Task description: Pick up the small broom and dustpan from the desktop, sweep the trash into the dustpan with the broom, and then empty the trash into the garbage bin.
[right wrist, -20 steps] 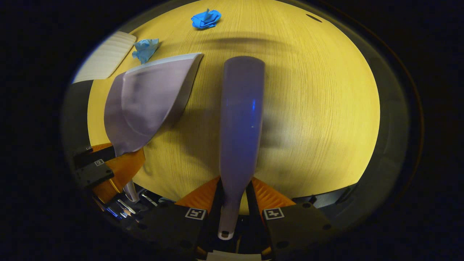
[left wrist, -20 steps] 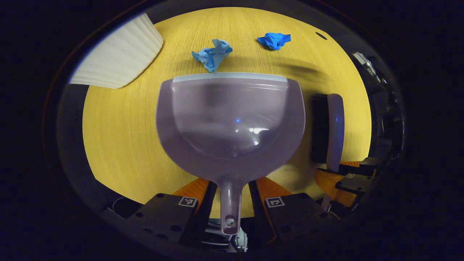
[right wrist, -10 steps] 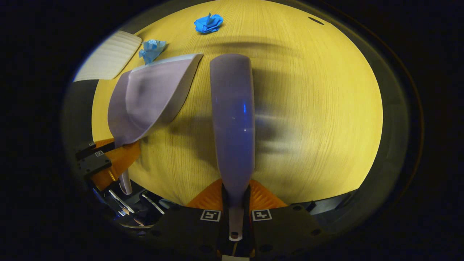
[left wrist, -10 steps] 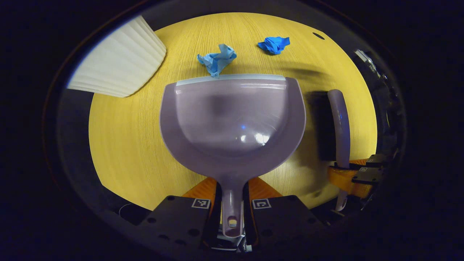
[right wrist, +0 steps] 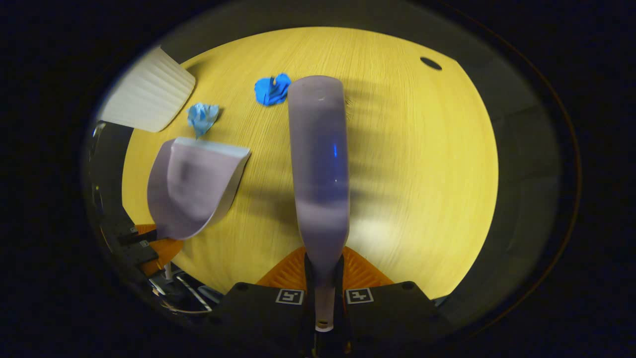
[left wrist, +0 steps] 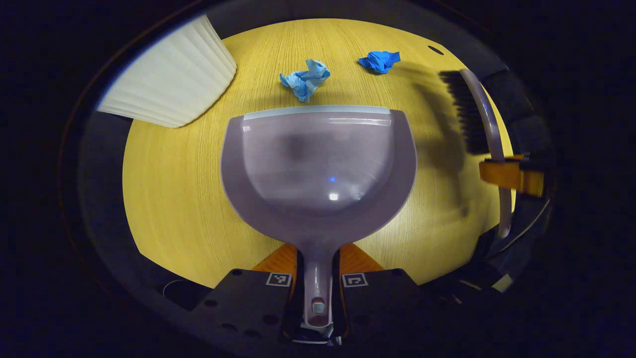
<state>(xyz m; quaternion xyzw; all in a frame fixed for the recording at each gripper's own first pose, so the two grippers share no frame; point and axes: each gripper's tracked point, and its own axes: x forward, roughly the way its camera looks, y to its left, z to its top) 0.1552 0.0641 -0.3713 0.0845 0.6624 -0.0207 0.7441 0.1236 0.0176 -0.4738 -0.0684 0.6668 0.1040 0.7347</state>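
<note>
In the left gripper view my left gripper (left wrist: pixel 318 266) is shut on the handle of the lilac dustpan (left wrist: pixel 318 169), whose mouth faces two paper scraps: a light blue one (left wrist: pixel 305 79) just beyond its lip and a darker blue one (left wrist: pixel 379 60) farther off. In the right gripper view my right gripper (right wrist: pixel 324 271) is shut on the handle of the small broom (right wrist: pixel 318 164), held above the yellow desktop (right wrist: pixel 417 164). Its tip is beside the dark blue scrap (right wrist: pixel 271 89). The broom (left wrist: pixel 479 117) with dark bristles hangs raised at the right in the left gripper view.
A white ribbed garbage bin (left wrist: pixel 171 82) stands at the desktop's far left corner, also seen as the bin (right wrist: pixel 146 97) in the right gripper view. A small dark hole (right wrist: pixel 430 63) lies near the far right edge. The dustpan (right wrist: pixel 191 186) sits left of the broom.
The right gripper lifted the broom off the desktop and carried it forward toward the scraps. The left gripper closed on the dustpan handle a second ago and has held it nearly still since.
</note>
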